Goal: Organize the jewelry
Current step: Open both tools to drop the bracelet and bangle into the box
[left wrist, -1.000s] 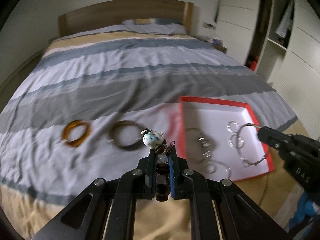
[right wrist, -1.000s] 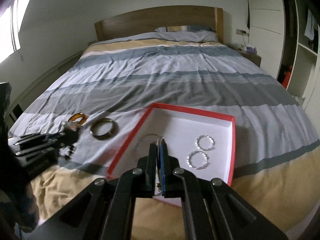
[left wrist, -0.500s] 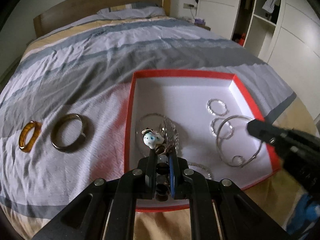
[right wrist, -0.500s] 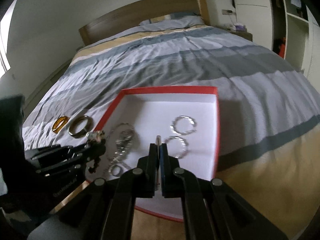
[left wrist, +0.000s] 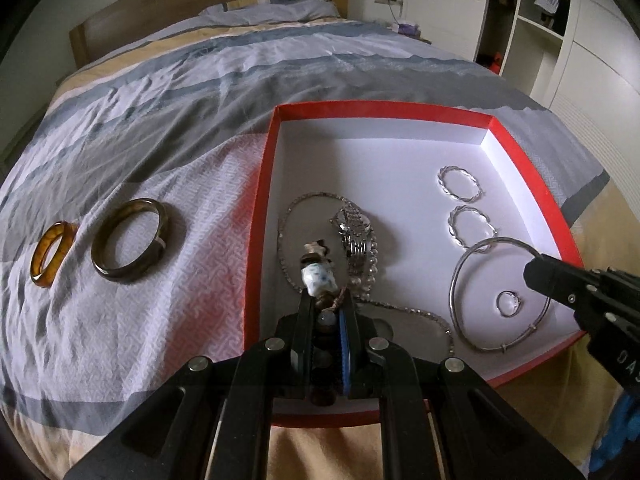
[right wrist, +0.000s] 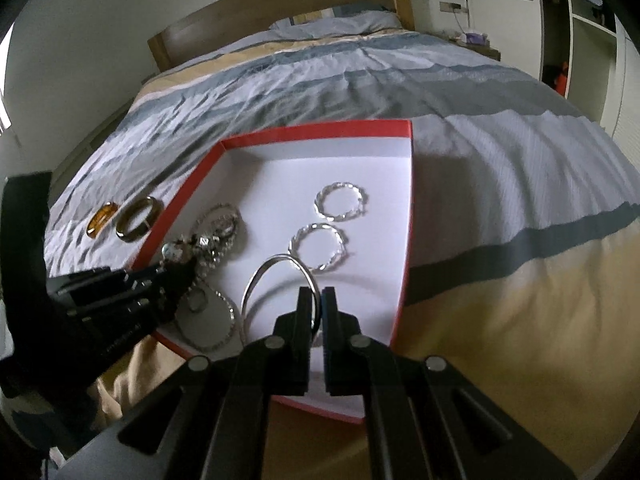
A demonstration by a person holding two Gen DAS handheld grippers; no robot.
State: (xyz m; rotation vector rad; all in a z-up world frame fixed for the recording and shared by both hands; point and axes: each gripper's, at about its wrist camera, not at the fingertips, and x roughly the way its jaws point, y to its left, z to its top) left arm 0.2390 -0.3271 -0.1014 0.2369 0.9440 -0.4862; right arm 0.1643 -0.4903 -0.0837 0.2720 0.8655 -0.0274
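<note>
**Both grippers arriving over the red box with jewelry in hand**

The left gripper (left wrist: pixel 326 300), a second ago over the bedspread (left wrist: pixel 160 160) beside the two bangles, is now hanging above the red box (left wrist: pixel 520 152), its fingers clamping a beaded bracelet (left wrist: pixel 318 276) whose white charm is sticking out past the tips. The right gripper (right wrist: pixel 316 300) is pinching the large silver bangle (right wrist: pixel 276 276), lowering it inside the box just ahead of its fingers. Release looks imminent; the amber bangle (left wrist: pixel 52 252) and brown bangle (left wrist: pixel 130 240), left of the fingers, are waiting.
</note>
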